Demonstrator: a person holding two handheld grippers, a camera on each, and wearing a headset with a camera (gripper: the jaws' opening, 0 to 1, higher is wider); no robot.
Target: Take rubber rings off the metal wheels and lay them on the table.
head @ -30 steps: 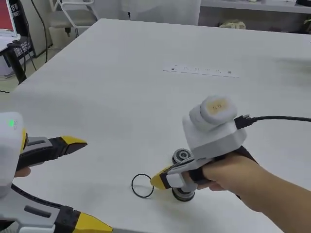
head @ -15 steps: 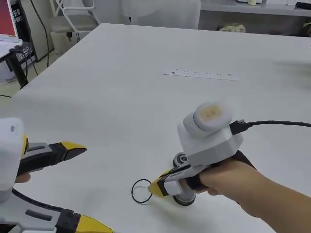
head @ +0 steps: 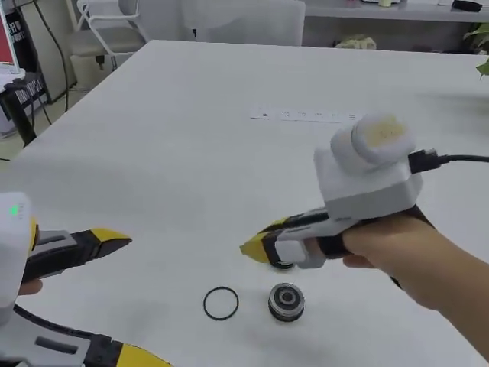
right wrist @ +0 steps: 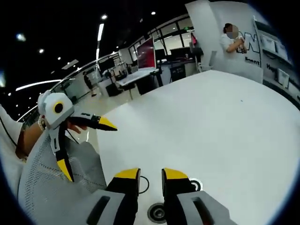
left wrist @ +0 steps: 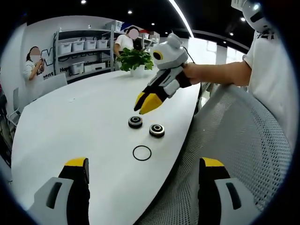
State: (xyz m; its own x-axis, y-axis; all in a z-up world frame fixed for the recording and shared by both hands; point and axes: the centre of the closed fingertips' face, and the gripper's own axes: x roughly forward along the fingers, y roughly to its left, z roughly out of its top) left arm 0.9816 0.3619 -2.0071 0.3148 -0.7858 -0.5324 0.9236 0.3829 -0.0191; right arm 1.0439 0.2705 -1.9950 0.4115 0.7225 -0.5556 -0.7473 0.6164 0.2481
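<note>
A white table is seen from above, with a person holding a gripper in each hand. One thin black ring lies flat on the table near the front edge, already off its wheel. Just beside it, to its right, a small metal wheel lies on its side. A second wheel sits just behind the first, half hidden under the right gripper.

The right gripper hovers above that far wheel. Its yellow tips are close together with only a narrow gap, and they pinch nothing. The left gripper waits well apart at the front left, jaws spread wide and empty.

Whether either wheel still wears a ring is too small to tell.

The ring looks light, soft and stretchy, so it will likely flop when lifted and cling to its groove. The best hold is probably a pinch on its outer edge, peeling it sideways over the rim. The wheel looks hard, smooth and heavy for its size, and it may slide or roll unless the other gripper clamps its sides.
</note>
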